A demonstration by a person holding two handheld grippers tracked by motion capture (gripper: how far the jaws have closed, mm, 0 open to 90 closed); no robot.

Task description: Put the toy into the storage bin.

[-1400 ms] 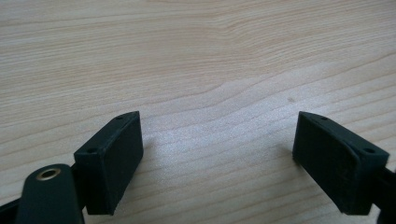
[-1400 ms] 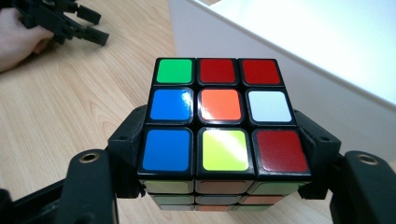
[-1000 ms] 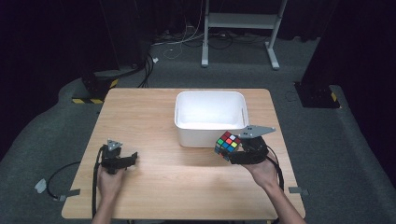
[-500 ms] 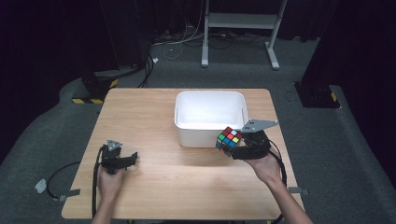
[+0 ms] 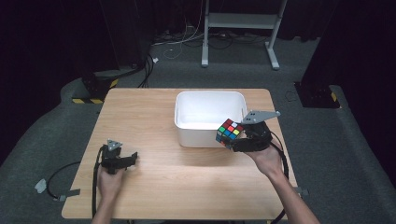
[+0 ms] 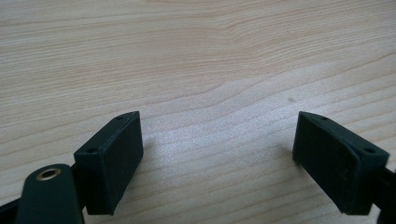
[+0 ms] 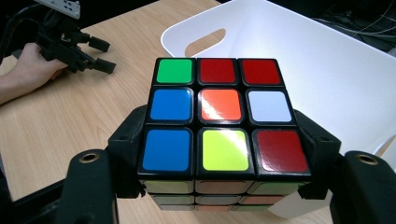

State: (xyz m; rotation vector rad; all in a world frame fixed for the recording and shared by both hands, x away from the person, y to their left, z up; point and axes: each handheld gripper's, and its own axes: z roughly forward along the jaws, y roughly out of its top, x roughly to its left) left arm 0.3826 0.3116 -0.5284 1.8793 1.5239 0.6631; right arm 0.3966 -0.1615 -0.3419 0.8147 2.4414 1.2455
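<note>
A: Where does the puzzle cube (image 5: 229, 132) sit?

B: It is clamped between the jaws of the right gripper (image 5: 233, 140), raised off the wooden table (image 5: 154, 116), at the near right corner of the white bin (image 5: 187, 133). From the middle of the table that is about three o'clock. In the right gripper view the cube (image 7: 224, 123) faces the camera with a green square at its eleven o'clock corner, two reds beside it, orange in the centre and yellow at six o'clock; a black jaw presses each side, at nine and three o'clock.

A: And the bin in that view?

B: The bin (image 7: 327, 70) lies behind the cube toward one o'clock, its handle slot showing near the rim.

A: The other hand?

B: The left gripper (image 5: 135, 156) rests low near the table's seven o'clock edge, well apart from bin and cube. Its own view shows the jaws spread wide with bare wood grain between them. The right gripper view catches it (image 7: 102, 56) at ten o'clock, held in a hand (image 7: 32, 70).
</note>
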